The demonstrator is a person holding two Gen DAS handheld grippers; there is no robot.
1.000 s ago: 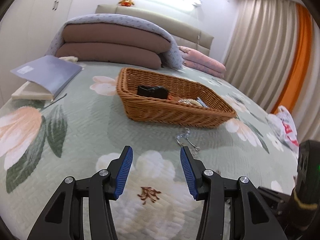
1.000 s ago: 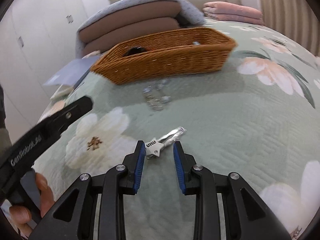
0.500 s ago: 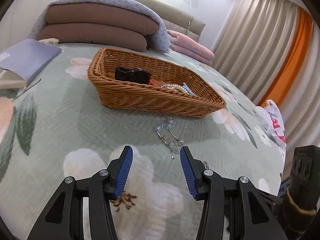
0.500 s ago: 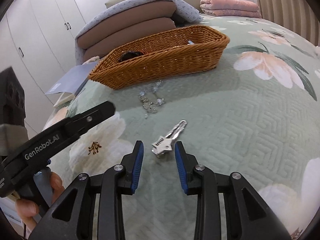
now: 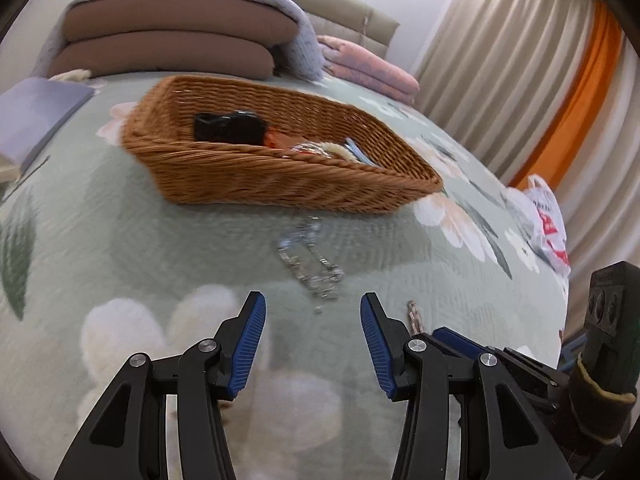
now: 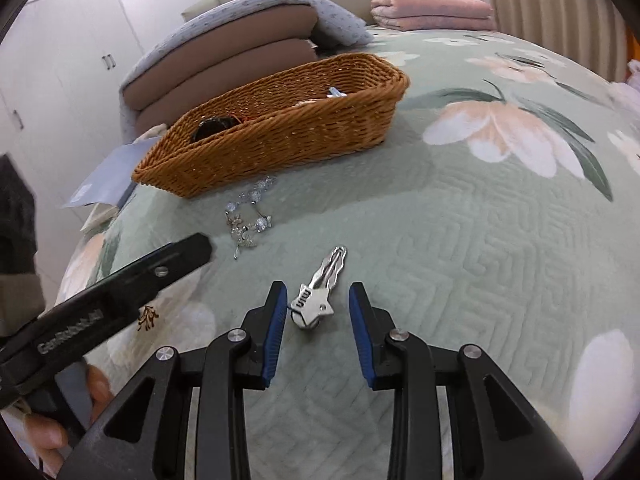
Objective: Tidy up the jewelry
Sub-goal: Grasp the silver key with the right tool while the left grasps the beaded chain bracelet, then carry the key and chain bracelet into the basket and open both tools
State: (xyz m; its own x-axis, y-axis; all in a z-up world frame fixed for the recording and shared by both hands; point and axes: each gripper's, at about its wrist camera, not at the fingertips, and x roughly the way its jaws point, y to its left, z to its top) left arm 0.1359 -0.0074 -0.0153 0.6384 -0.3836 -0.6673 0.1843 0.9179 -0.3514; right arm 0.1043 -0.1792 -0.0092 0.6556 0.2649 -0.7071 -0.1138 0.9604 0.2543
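Observation:
A crystal bead bracelet (image 5: pixel 310 260) lies on the green floral bedspread just in front of my open, empty left gripper (image 5: pixel 312 320). It also shows in the right wrist view (image 6: pixel 248 216). A silver hair clip with a star end (image 6: pixel 318 292) lies between the pads of my open right gripper (image 6: pixel 318 304), apart from them; its tip shows in the left wrist view (image 5: pixel 414 316). Behind stands a wicker basket (image 5: pixel 280 176), also in the right wrist view (image 6: pixel 280 140), holding a black item (image 5: pixel 230 126) and other small pieces.
Stacked brown cushions (image 5: pixel 160 48) under a grey blanket and folded pink bedding (image 5: pixel 368 68) lie behind the basket. A blue book (image 5: pixel 36 116) lies at the left. A plastic bag (image 5: pixel 540 216) sits at the bed's right edge by the curtains.
My left gripper has moved forward toward the bracelet and basket. My right gripper has opened wider and closed in around the hair clip's star end.

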